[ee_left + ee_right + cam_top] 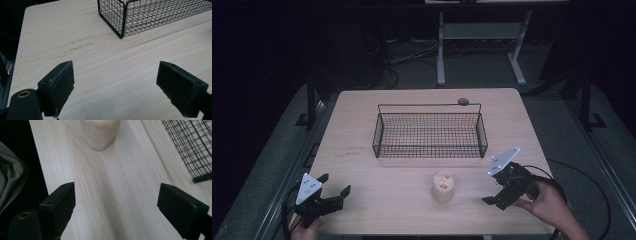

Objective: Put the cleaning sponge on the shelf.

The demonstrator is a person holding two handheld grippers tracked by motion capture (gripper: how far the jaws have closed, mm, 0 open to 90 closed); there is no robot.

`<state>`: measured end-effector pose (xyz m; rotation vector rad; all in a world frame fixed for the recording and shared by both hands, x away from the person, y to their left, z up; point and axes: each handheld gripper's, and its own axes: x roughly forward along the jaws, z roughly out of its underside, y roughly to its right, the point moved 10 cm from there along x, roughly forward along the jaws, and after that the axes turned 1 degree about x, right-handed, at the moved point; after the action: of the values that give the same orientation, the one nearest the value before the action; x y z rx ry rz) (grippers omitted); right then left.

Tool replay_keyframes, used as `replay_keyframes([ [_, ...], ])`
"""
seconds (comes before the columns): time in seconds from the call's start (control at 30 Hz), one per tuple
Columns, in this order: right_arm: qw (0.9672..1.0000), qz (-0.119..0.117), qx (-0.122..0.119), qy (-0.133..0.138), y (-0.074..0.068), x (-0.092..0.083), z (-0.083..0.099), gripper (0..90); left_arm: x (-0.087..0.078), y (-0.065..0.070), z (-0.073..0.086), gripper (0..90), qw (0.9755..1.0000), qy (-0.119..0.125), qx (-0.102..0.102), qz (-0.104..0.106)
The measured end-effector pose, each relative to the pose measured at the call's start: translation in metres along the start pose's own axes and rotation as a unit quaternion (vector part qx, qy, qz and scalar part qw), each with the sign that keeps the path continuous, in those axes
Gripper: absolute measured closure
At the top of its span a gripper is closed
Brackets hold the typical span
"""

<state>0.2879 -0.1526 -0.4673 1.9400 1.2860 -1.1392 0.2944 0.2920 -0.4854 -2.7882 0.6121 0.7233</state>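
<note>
A small, pale beige cylinder with a rough, woven-looking skin and two round hollows in its top (443,186) stands upright on the light wooden worktop (362,130), in the lower middle of the high view, just below the black wire-mesh basket (430,134) and apart from it. In the right gripper view its rounded base sits at the top centre of the frame (99,133), well ahead of the jaws.

The right gripper (494,192) rests at the lower right of the high view, held in a hand (548,205), angled toward the cylinder with its jaws spread wide and nothing between them. The left gripper (334,189) lies at the lower left, also spread wide and empty, aimed toward the basket's near corner (121,35).

The cylinder looks light and probably somewhat soft; its texture could be rope, fibre or foam, and the blur makes that hard to settle. The coarse surface should give the black pads (62,200) good friction, so slipping seems unlikely. Tipping is the greater risk, since it is taller than its base is broad. The sensible hold is across its sides around mid-height, squeezing gently so that the hollowed top is not crushed, with the jaws closing evenly from both sides.
</note>
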Motion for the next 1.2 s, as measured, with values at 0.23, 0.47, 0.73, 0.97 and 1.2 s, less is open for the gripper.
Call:
replay_keyframes([
  [0.23, 0.9999, -0.004, -0.014, -0.003, -0.004, 0.005, -0.013, 14.5, 0.0, 0.0, 0.0, 13.8, 1.0, 0.002, 0.0, 0.001],
  [0.47, 0.9996, -0.015, -0.022, -0.01, -0.008, 0.011, -0.025, 14.5, 0.001, 0.0, 0.0, 13.8, 1.0, 0.002, -0.001, 0.002],
  [0.73, 0.999, -0.023, -0.034, -0.018, -0.013, 0.017, -0.039, 14.5, 0.0, 0.001, -0.001, 13.8, 1.0, 0.002, 0.0, 0.002],
  [0.97, 0.9982, -0.031, -0.046, -0.024, -0.018, 0.025, -0.053, 14.5, 0.0, -0.001, 0.0, 13.8, 1.0, 0.003, -0.002, 0.002],
  [1.2, 0.9972, -0.038, -0.056, -0.031, -0.022, 0.034, -0.067, 14.5, 0.0, -0.001, -0.001, 13.8, 1.0, 0.004, -0.002, 0.001],
])
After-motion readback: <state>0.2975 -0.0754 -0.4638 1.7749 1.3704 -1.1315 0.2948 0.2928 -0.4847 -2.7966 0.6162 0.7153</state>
